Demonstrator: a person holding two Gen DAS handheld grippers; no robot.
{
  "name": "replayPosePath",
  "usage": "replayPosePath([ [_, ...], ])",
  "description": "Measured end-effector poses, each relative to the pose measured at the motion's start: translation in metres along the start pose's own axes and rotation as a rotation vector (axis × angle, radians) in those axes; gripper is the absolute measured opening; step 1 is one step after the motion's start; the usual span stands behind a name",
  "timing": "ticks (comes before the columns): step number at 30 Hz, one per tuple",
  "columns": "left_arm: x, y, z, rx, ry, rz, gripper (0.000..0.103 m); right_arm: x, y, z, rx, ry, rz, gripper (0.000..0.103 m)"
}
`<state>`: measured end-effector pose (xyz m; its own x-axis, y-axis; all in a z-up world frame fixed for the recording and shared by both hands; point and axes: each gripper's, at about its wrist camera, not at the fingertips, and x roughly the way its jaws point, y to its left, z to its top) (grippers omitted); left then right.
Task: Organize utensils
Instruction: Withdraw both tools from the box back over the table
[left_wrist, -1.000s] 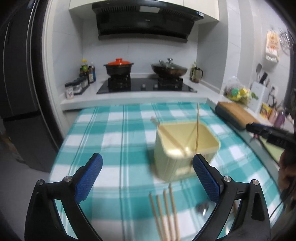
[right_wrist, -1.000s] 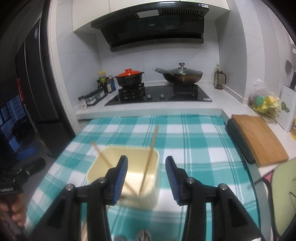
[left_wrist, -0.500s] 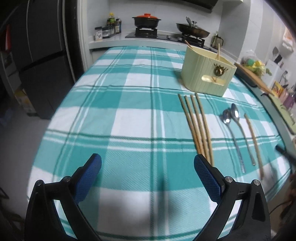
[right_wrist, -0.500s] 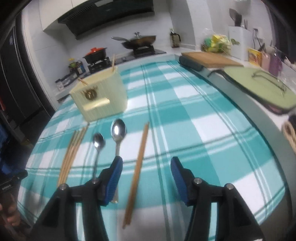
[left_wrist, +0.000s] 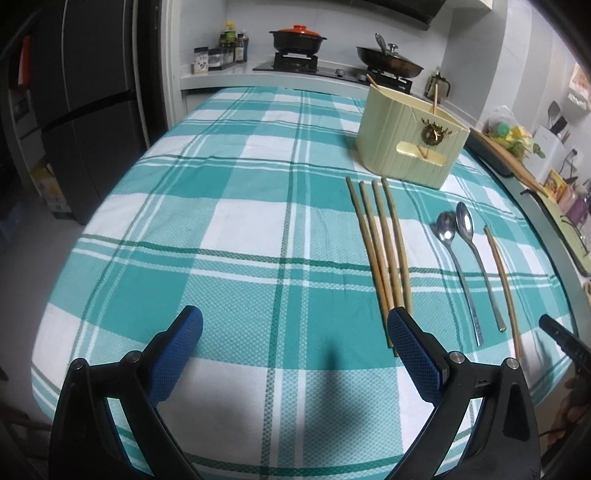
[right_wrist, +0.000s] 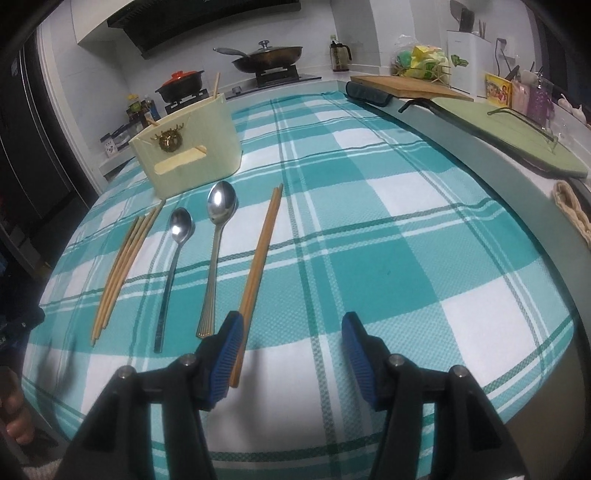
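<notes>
Kitchen surroundings frame a tabletop (left_wrist: 240, 229) under a teal-and-white checked cloth, with a stove at the far end carrying a red-lidded pot (left_wrist: 297, 37) and a lidded wok (left_wrist: 388, 62).

From the left wrist view, the left tongs (left_wrist: 294, 349) hover low over bare cloth at the near edge, spread wide and holding nothing. Just beyond their right finger lies a bundle of four chopsticks (left_wrist: 384, 247), side by side and touching, long axes running from the near edge away toward the stove, far tips close to the cream utensil holder (left_wrist: 410, 140). That holder stands upright with two chopsticks leaning inside it.

Right of the bundle lie a small spoon (left_wrist: 456, 266) and a large spoon (left_wrist: 476, 258), roughly parallel, bowls pointing away toward the holder, handles toward the near edge. Further right, a pair of chopsticks (left_wrist: 500, 280) lies along the same direction.

From the right wrist view, the right tongs (right_wrist: 291, 345) are moderately open and empty; their left finger sits directly over the near end of the pair of chopsticks (right_wrist: 260, 258), whose tips point away. To the far right sit a wooden cutting board (right_wrist: 406, 85) and a green mat (right_wrist: 517, 133).
</notes>
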<state>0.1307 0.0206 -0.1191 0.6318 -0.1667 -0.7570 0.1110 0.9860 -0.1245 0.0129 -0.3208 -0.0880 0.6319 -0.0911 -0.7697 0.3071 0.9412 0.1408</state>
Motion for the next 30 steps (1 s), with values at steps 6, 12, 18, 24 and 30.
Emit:
replayPosePath([
  [6,0.009,-0.001,-0.001,0.0,0.012,0.01,0.1,0.012,0.004,-0.001,-0.019,0.019,-0.003,0.056],
  [12,0.013,0.003,0.004,-0.015,0.01,0.025,0.1,0.017,0.012,0.007,-0.034,0.01,0.011,0.056],
  [18,0.018,0.009,0.006,-0.04,0.02,0.037,0.1,0.017,0.01,0.012,-0.037,0.004,0.01,0.056],
  [24,0.021,0.009,0.013,-0.041,0.011,0.039,0.1,0.02,0.001,0.016,-0.011,0.0,0.01,0.056],
  [30,0.023,0.014,0.02,-0.065,0.01,0.043,0.1,0.029,-0.003,0.031,-0.021,0.015,0.018,0.056],
])
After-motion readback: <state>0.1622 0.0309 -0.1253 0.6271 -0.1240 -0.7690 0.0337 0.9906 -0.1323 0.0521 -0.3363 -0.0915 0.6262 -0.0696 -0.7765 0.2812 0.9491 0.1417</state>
